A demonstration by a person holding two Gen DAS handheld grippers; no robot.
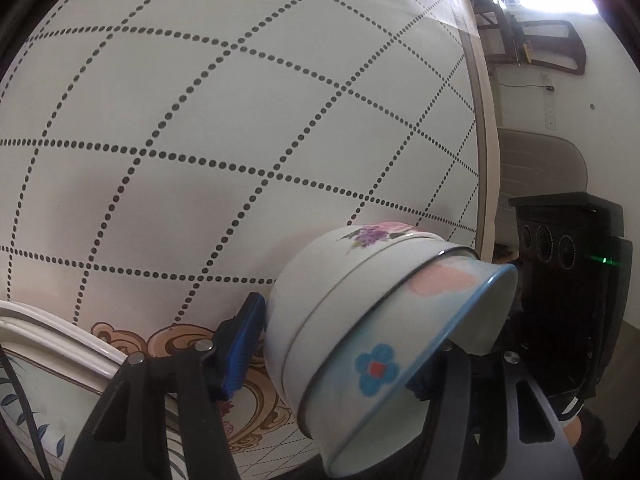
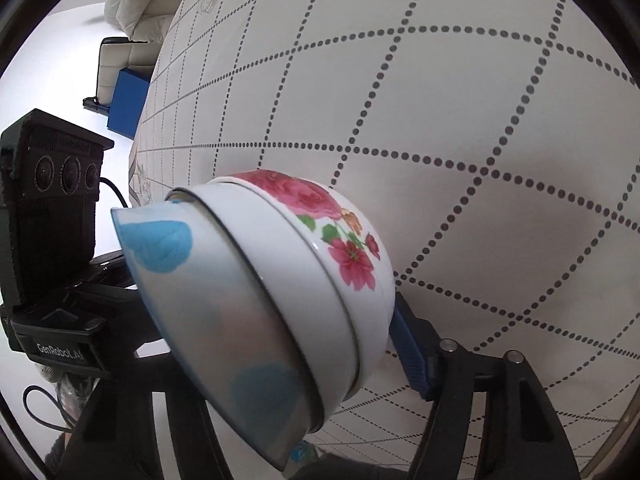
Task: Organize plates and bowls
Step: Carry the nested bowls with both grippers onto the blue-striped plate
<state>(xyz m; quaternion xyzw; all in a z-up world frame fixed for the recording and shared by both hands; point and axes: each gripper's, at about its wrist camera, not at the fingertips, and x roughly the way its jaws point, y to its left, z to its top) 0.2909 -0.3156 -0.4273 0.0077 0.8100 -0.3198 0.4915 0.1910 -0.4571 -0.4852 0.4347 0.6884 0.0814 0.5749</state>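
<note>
Between both sets of jaws, a stack of bowls (image 1: 384,336) hangs tilted over the desk (image 1: 240,120). From the left, the left gripper (image 1: 336,352) presses its blue pad on one side; the right gripper (image 2: 280,344) clamps the other. Squeeze evenly, level the stack, and lower slowly, or the nested bowls could slip apart.

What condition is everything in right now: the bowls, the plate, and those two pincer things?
Bowl stack: nested, tilted, rims toward the cameras, between both grippers' fingers.
Left gripper: touches the stack on one side; firm grip unclear.
Right gripper: touches the stack on one side; other finger hidden.
Plate: flat on the tablecloth, untouched.
</note>
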